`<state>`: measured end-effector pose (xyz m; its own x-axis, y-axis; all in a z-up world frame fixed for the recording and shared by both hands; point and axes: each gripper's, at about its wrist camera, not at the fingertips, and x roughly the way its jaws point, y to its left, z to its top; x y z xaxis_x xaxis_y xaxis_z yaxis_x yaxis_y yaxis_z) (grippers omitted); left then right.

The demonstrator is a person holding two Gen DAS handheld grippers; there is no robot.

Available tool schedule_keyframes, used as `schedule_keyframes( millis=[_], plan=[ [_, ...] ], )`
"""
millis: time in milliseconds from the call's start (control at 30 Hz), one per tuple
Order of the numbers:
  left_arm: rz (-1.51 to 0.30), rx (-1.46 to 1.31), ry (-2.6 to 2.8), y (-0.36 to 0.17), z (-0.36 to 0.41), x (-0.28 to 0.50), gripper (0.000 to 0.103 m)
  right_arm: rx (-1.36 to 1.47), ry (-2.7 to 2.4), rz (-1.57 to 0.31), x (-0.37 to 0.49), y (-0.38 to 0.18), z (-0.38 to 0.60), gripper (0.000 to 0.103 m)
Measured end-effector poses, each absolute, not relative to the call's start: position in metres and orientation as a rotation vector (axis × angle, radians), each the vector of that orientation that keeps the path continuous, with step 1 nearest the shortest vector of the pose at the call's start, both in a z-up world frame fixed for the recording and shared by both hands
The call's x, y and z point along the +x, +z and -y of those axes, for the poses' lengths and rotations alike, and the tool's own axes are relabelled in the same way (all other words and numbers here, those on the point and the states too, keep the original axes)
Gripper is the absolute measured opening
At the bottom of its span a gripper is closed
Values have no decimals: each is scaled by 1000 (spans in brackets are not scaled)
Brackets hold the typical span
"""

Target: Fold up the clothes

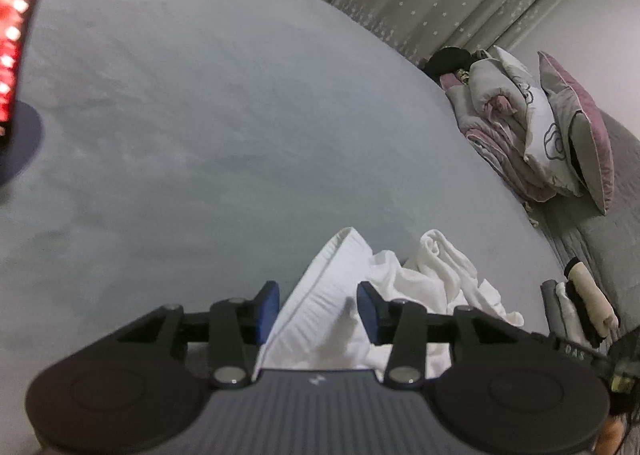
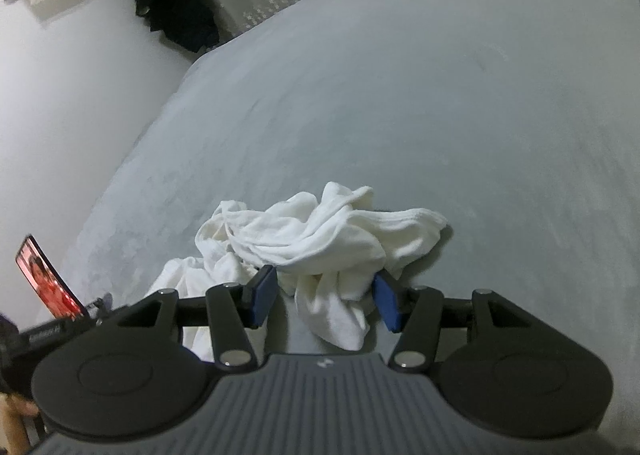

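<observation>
A crumpled white garment (image 2: 320,239) lies in a heap on the grey bed cover (image 2: 440,95). In the left wrist view its ribbed hem (image 1: 324,295) runs between the blue pads of my left gripper (image 1: 318,309), which is open around it without pinching. More of the white cloth (image 1: 436,275) bunches to the right. My right gripper (image 2: 322,303) is open, with a hanging fold of the garment between its pads and the heap just beyond the fingertips.
Folded quilts and pillows (image 1: 532,127) are stacked at the bed's far right. A small stack of folded clothes (image 1: 580,303) sits near the right edge. A phone (image 2: 48,283) on a stand shows at the left. Dark clothes (image 2: 172,11) hang by the curtain.
</observation>
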<state>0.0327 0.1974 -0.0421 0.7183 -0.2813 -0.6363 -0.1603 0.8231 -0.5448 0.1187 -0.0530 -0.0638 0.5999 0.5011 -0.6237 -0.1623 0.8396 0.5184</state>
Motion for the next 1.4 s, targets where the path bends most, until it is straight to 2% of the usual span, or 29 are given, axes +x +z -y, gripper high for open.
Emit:
schedule_keyframes(
  millis=[233,400,467,533,567,633,800,1400],
  plan=[
    [-777,-668,-86,-54,-182,49,43,332,394,-810,120,-71,41,57],
    [-781,-671,-79,-58,-179,53,31,245,392,-773,117,-76,28,56],
    [-783,-672,-73,-59,-180,53,23,207,384,-760,117,-76,21,49],
    [-786,-668,-67,-59,-180,54,14,161,372,-748,117,-76,15,32],
    [-787,-666,-65,-59,-180,55,9,149,366,-745,117,-77,14,30],
    [-778,-663,-51,-58,-181,54,7,144,357,-741,117,-77,14,25],
    [-752,-657,-16,-55,-184,50,7,134,325,-734,117,-74,16,19],
    [-690,-628,89,-43,-192,38,6,165,116,-688,103,-55,88,16]
  ],
)
